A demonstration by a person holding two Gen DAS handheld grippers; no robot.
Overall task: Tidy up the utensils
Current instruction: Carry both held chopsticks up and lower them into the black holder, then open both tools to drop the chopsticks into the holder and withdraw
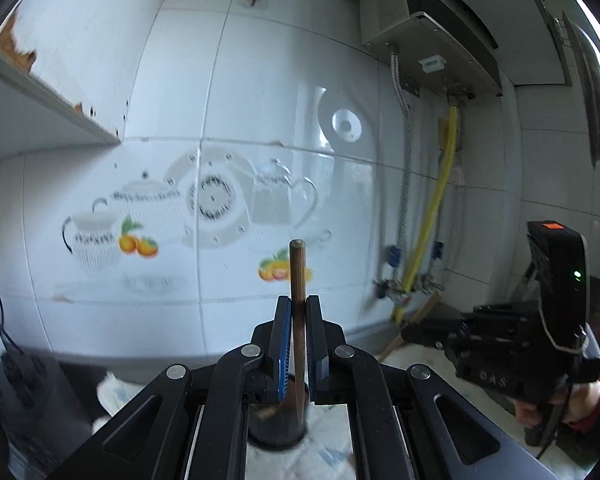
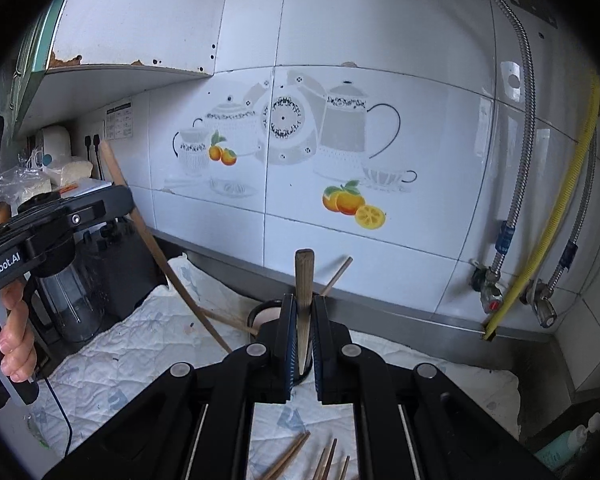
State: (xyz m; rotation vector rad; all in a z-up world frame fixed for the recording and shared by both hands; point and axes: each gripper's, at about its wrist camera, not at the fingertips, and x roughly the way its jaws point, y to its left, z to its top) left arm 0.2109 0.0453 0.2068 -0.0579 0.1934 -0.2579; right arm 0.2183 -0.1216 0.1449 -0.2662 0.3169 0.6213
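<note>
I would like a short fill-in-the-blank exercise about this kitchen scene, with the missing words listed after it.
1. Each gripper, the left gripper and the right gripper, has its jaws shut on one wooden ____.
2. The hose running down the tiled wall between the metal ones is ____ in colour.
3. More chopsticks lie loose on the white quilted ____.
4. Below the right gripper stands a dark ____ with a chopstick leaning out.

Missing words: chopstick; yellow; cloth; cup
</note>
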